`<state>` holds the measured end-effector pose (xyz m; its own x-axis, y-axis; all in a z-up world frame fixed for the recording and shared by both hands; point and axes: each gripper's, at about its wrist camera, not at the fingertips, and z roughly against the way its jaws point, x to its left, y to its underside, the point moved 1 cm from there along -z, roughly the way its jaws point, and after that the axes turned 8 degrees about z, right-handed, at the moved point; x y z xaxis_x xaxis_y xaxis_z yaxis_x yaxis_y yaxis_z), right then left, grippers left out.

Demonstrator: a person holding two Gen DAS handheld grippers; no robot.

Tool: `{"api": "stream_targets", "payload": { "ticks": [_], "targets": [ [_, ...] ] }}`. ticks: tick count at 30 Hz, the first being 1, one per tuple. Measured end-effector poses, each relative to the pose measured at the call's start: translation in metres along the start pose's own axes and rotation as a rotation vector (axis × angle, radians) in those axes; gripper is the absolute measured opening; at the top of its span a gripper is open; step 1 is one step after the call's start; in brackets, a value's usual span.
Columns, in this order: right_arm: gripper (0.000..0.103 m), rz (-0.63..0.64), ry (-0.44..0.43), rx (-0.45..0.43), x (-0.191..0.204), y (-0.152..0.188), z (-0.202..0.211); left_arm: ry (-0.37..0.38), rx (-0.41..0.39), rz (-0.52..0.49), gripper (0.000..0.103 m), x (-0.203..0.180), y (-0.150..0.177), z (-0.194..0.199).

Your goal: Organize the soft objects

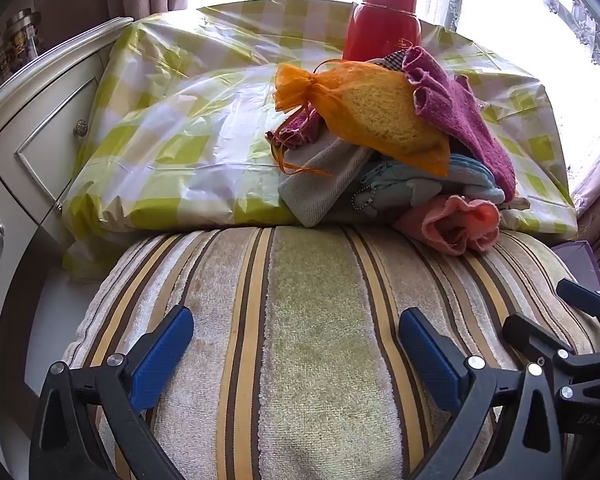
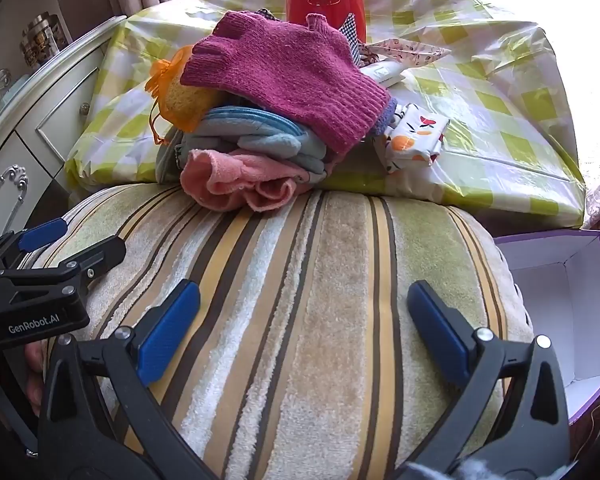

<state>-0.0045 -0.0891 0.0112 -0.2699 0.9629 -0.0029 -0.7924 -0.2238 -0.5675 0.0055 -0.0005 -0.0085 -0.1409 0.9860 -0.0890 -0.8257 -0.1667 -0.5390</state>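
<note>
Both tongs, left tongs and right tongs, spread wide, empty, above striped cushion. Magenta glove tops pile: light, limp; pinch ribbed cuff. Purple box beside.

2 wrist views side by side, angled down, close over the striped cushion, both facing the shared soft pile.

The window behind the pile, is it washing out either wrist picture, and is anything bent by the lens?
Left wrist view: the window is blown out white behind the red plastic bottle, yet the orange mesh bag stays sharp. Right wrist view: the same glare across the top, with sheen on the green checked plastic cover. In both, the fisheye bows the striped towelling cushion and darkens the corners.
</note>
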Motion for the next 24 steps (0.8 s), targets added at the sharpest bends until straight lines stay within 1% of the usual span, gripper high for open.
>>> {"api": "stream_targets", "payload": {
  "ticks": [3,4,6,11,14,18,20,22,24],
  "targets": [
    [0.103,-0.002,0.001,-0.012,0.0003,0.0010,0.0001,0.002,0.004,0.002,0.103,0.0004,-0.0002,-0.0006],
    [0.103,-0.001,0.004,-0.014,0.0011,0.0009,-0.0003,-0.004,-0.003,-0.002,0.103,-0.0057,0.0020,-0.0004],
    [0.103,0.007,0.014,-0.011,0.0033,-0.0003,-0.0016,0.000,0.002,0.004,0.103,-0.0003,0.0003,0.0002],
    [0.103,0.004,0.021,-0.016,0.0040,-0.0009,-0.0032,-0.005,-0.004,0.006,0.103,-0.0020,-0.0016,-0.0059],
    [0.103,0.003,0.027,-0.017,0.0041,-0.0007,-0.0035,0.003,0.014,0.015,0.103,-0.0016,-0.0020,-0.0057],
    [0.103,-0.001,0.018,0.002,0.0031,-0.0020,-0.0032,0.007,0.007,0.019,0.103,-0.0014,-0.0029,-0.0069],
    [0.103,0.002,0.007,0.015,0.0022,-0.0027,-0.0031,0.033,0.008,0.036,0.103,-0.0005,-0.0038,-0.0072],
    [0.103,0.005,0.000,0.024,0.0020,-0.0024,-0.0032,0.029,-0.004,0.035,0.103,-0.0012,-0.0042,-0.0077],
    [0.103,0.000,-0.003,0.036,0.0013,-0.0036,-0.0041,0.005,-0.018,0.018,0.103,-0.0017,-0.0039,-0.0075]
  ]
}}
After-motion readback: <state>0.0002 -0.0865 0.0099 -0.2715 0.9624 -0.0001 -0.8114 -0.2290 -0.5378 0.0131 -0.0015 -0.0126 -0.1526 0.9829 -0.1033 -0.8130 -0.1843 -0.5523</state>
